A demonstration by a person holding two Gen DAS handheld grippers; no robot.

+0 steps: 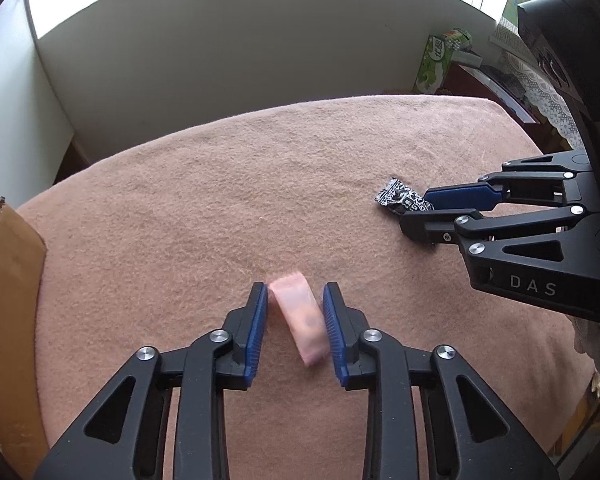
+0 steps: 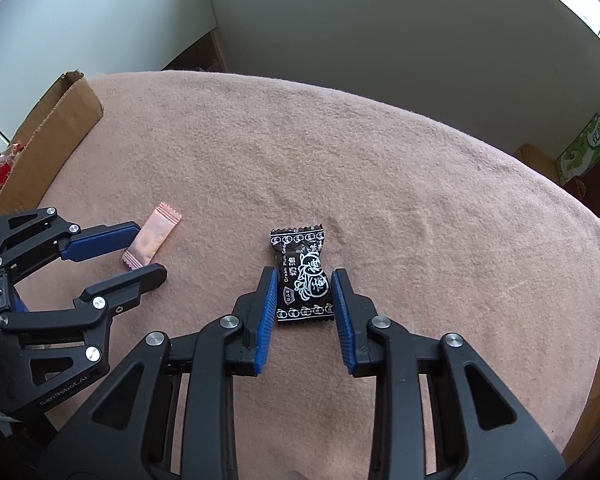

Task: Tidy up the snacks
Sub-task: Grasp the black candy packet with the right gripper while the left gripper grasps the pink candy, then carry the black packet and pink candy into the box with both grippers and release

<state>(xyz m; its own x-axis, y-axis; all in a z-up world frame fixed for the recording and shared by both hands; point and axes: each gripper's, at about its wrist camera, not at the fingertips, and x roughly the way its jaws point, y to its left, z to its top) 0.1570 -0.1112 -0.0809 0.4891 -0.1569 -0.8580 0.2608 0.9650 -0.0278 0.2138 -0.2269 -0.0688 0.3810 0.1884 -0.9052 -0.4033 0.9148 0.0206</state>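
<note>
A pink candy wrapper (image 1: 298,320) lies slanted on the pink cloth between the blue pads of my left gripper (image 1: 295,292). Both pads touch it, and it looks blurred in the left wrist view. From the right wrist view, the same pink candy (image 2: 152,240) sits between the tips of the left gripper (image 2: 151,250). A black candy with white print (image 2: 304,280) rests on the cloth, and my right gripper (image 2: 305,276) is shut on its two sides. In the left wrist view the black candy (image 1: 398,196) pokes out beyond the right gripper (image 1: 414,210).
An open cardboard box (image 2: 52,144) stands at the cloth's left edge with red packets (image 2: 2,168) inside; its flap (image 1: 12,280) is close on my left. A green carton (image 1: 436,64) sits beyond the far right corner. Pale walls stand behind the table.
</note>
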